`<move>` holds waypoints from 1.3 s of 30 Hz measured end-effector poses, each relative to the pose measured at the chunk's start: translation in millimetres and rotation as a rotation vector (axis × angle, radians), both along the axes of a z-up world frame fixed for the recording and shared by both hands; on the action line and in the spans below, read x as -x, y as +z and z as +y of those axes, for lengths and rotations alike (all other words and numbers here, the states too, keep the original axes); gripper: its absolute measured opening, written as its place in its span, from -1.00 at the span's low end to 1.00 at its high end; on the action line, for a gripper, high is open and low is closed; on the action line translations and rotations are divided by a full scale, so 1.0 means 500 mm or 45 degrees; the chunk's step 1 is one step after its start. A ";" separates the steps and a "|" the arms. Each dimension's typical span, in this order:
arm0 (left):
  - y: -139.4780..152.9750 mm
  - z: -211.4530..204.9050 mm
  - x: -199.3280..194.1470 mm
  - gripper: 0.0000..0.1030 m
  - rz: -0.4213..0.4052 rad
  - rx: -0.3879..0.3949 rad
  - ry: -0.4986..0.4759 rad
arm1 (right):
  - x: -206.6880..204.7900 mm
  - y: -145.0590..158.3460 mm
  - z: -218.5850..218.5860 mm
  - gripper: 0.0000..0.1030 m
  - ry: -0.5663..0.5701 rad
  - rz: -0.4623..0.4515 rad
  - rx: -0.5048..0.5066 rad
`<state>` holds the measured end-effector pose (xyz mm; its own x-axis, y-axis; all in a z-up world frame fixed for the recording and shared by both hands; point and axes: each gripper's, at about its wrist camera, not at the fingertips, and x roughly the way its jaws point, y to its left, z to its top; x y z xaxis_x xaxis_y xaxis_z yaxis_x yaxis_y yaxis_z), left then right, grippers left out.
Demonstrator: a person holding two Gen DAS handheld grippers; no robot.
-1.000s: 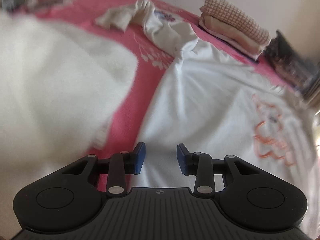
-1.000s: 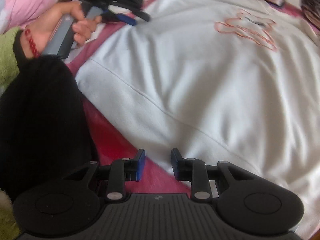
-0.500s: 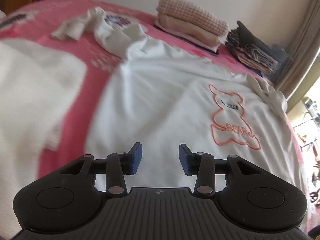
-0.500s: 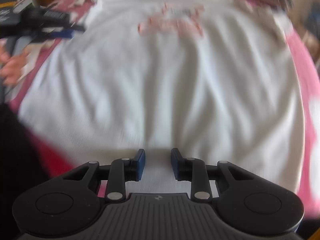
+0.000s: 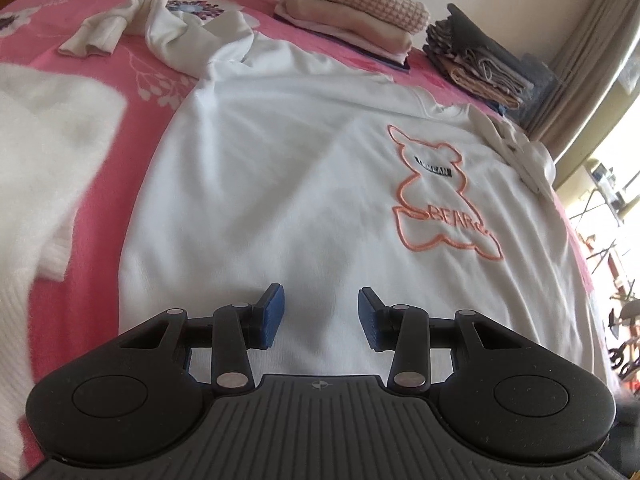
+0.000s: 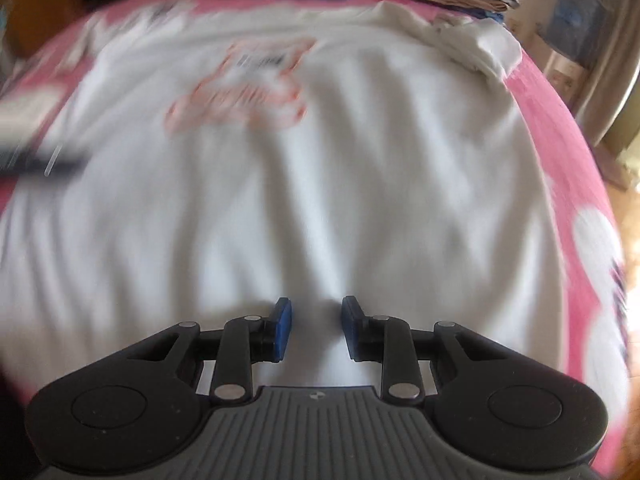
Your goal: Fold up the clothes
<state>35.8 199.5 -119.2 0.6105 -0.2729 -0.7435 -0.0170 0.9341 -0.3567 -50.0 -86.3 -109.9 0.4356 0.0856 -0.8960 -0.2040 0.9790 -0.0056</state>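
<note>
Below the left gripper (image 5: 320,316) a white shirt (image 5: 288,168) lies spread flat on a pink bed (image 5: 100,216), its orange bear outline (image 5: 436,200) ahead and to the right. This gripper's jaws stand apart over the cloth with nothing between them. Left of it lies a fluffy white garment (image 5: 44,152); farther ahead, a crumpled cream top (image 5: 176,28), a folded stack (image 5: 352,12) and a grey pile (image 5: 476,60). Under the right gripper (image 6: 316,328) the same shirt (image 6: 360,184) shows blurred, its bunched sleeve (image 6: 472,44) ahead on the right. These jaws are also parted and empty, hovering over the shirt's near part.
</note>
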 end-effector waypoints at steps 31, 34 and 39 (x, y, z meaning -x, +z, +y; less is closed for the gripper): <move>-0.004 -0.021 -0.006 -0.19 -0.018 -0.077 0.004 | -0.344 0.050 -0.163 -0.44 -0.057 -0.245 -0.126; -0.005 -0.021 -0.006 -0.19 -0.024 -0.077 0.001 | -0.379 0.005 -0.210 -0.46 -0.124 -0.202 -0.081; -0.004 -0.028 -0.010 -0.18 -0.060 -0.070 -0.023 | -0.284 0.009 -0.393 -0.73 -0.419 -0.175 -0.174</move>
<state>41.0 185.4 -121.2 0.6407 -0.2436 -0.7281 0.0160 0.9524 -0.3045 92.1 -282.8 -105.2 0.5748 0.0361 -0.8175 0.1148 0.9856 0.1242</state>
